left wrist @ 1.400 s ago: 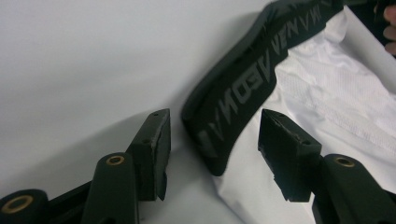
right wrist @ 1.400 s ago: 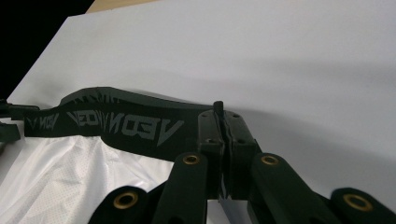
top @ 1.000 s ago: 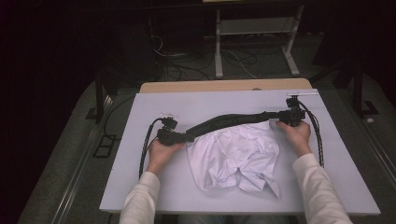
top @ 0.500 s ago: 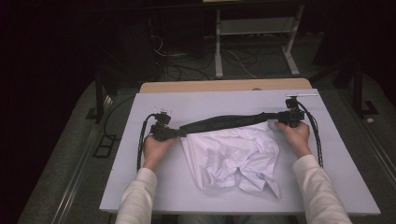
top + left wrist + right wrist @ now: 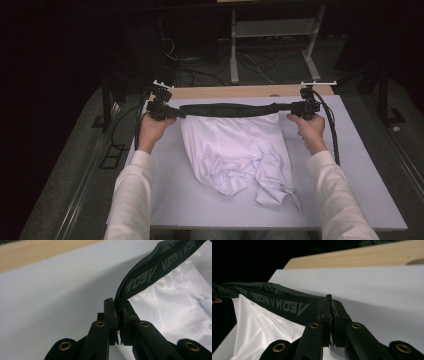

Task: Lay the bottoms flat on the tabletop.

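We are holding the white shorts (image 5: 235, 152) by their black lettered waistband (image 5: 230, 109), stretched taut over the far part of the white table (image 5: 365, 165). The left gripper (image 5: 176, 113) is pinching one waistband end, the right gripper (image 5: 291, 106) the other, jaws pressed together on the elastic. We are judging the fabric light, limp and slippery; the thick waistband is offering the firmest hold

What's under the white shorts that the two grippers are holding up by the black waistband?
The white shorts hang from the black waistband onto the white table. Their crumpled lower part covers whatever table lies beneath.
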Available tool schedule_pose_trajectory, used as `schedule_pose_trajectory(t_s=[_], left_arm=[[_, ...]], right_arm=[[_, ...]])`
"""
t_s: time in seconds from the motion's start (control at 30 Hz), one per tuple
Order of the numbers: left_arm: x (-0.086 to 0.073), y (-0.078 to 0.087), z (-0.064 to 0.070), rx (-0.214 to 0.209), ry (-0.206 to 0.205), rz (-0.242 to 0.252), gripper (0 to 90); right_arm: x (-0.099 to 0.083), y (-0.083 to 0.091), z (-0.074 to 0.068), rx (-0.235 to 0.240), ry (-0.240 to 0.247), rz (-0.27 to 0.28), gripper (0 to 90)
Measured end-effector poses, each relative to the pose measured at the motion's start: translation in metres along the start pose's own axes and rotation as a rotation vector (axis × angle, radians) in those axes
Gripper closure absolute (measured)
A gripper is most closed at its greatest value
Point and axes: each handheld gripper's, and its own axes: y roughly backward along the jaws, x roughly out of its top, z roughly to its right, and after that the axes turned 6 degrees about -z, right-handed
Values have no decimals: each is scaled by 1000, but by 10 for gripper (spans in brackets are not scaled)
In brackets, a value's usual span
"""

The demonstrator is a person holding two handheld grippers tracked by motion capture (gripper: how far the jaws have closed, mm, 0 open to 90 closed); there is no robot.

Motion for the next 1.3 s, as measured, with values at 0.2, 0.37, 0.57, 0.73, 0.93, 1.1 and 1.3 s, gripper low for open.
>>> schedule_pose_trajectory(t_s=[0.2,0.37,0.57,0.73,0.93,1.1,1.3], left_arm=[[33,-5,-9,22,-44,-10,845],[51,-26,-18,28,-32,-8,844],[53,-66,-28,-6,37,-47,844],[45,-97,-35,-28,132,-105,843],[39,-113,-37,-21,176,-156,842],[41,-113,-39,-7,162,-161,843],[44,-106,-44,12,144,-150,844]], right_arm=[[22,2,-2,-45,-19,55,862],[32,-2,7,-86,-52,84,862],[33,-7,24,-133,-72,80,862],[26,-18,35,-180,-80,23,862],[14,-32,44,-204,-117,-11,862],[11,-37,45,-221,-118,-19,862],[16,-37,39,-221,-72,-5,862]])
